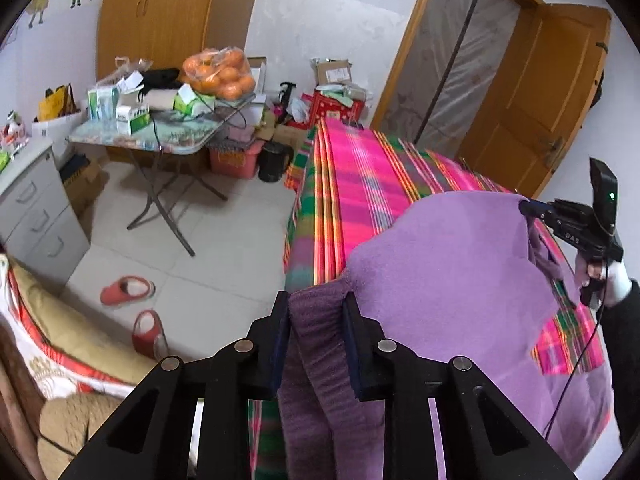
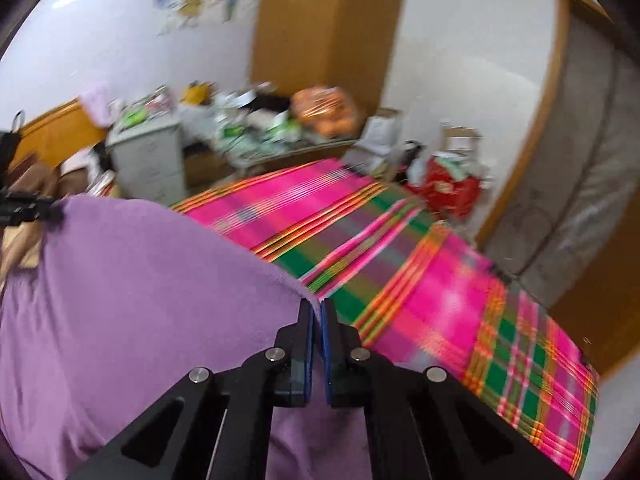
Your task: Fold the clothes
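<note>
A purple fleece garment (image 1: 440, 280) hangs stretched between both grippers above a bed with a pink and green plaid sheet (image 1: 360, 168). In the left wrist view, my left gripper (image 1: 316, 300) is shut on a thick bunched fold of the garment that fills the gap between its pads. My right gripper (image 1: 525, 207) pinches the far corner at the right, held by a hand (image 1: 596, 272) with a dark sleeve. In the right wrist view, my right gripper (image 2: 317, 303) is shut tight on the garment (image 2: 140, 300) edge. The left gripper (image 2: 54, 210) holds the other corner at far left.
Left of the bed stand a folding table (image 1: 172, 136) with a bag of oranges (image 1: 220, 72) and boxes, a grey drawer cabinet (image 1: 36, 208), and a black kettle (image 1: 274, 160). Red slippers (image 1: 128, 290) lie on the tiled floor. A wooden door (image 1: 552, 92) is behind the bed.
</note>
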Demonstrator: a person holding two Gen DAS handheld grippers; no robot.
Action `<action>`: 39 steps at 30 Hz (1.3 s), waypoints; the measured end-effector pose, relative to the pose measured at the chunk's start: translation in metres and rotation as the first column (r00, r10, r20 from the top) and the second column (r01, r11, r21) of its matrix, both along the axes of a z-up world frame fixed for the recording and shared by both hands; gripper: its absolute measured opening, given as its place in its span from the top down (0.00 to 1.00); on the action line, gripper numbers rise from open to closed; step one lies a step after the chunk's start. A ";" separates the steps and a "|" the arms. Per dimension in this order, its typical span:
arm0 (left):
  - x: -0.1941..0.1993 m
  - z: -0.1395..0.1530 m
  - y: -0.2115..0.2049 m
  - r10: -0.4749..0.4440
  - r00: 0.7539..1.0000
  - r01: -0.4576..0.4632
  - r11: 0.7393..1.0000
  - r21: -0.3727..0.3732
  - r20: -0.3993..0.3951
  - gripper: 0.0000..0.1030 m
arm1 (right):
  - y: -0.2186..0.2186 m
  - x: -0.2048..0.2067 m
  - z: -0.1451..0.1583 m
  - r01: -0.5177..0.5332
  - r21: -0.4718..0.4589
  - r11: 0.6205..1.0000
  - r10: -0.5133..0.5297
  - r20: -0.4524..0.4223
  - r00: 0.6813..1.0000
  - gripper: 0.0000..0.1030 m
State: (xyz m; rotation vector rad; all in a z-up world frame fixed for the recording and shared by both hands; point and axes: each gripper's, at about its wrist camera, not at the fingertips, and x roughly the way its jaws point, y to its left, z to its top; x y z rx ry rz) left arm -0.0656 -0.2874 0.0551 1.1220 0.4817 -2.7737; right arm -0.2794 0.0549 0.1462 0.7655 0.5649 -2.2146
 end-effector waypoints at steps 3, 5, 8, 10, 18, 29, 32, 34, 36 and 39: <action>-0.024 0.002 -0.004 -0.004 1.000 0.004 1.000 -0.013 0.005 0.76 | 0.003 -0.012 0.001 0.076 -0.017 0.997 -0.077 -0.010 0.997 0.97; -0.041 -0.004 -0.005 -0.003 1.000 0.003 1.000 -0.031 0.020 0.75 | 0.001 -0.023 -0.007 0.117 -0.013 0.993 -0.117 -0.001 0.993 0.97; -0.066 -0.020 -0.008 -0.008 0.998 0.012 0.999 -0.047 0.069 0.74 | -0.006 -0.044 -0.030 0.151 0.034 0.988 -0.153 0.092 0.984 0.97; -0.073 -0.036 -0.016 0.000 0.993 0.000 1.000 0.000 0.116 0.71 | -0.010 -0.050 -0.047 0.163 0.089 0.983 -0.173 0.119 0.978 0.92; -0.034 -0.029 -0.053 0.099 0.995 -0.102 0.987 0.125 0.026 0.53 | 0.005 -0.032 -0.038 0.162 0.003 0.987 -0.161 0.134 0.978 0.78; -0.054 -0.049 -0.050 0.020 0.995 -0.047 0.956 0.291 0.095 0.52 | 0.047 0.051 -0.023 0.173 -0.341 0.924 -0.069 0.297 0.952 0.74; -0.043 -0.038 -0.039 -0.001 1.000 0.001 0.950 0.311 -0.002 0.52 | 0.063 0.054 -0.038 0.199 -0.417 0.887 -0.053 0.336 0.940 0.73; -0.034 -0.026 -0.031 -0.033 0.995 0.060 0.947 0.315 -0.090 0.52 | 0.069 0.048 -0.052 0.241 -0.428 0.871 -0.066 0.383 0.921 0.73; -0.030 -0.017 -0.029 -0.050 0.987 0.098 0.940 0.327 -0.152 0.52 | 0.074 0.041 -0.065 0.274 -0.432 0.859 -0.076 0.423 0.903 0.73; -0.026 -0.003 -0.028 -0.050 0.968 0.126 0.944 0.305 -0.246 0.52 | 0.083 0.034 -0.072 0.300 -0.481 0.824 -0.041 0.477 0.878 0.71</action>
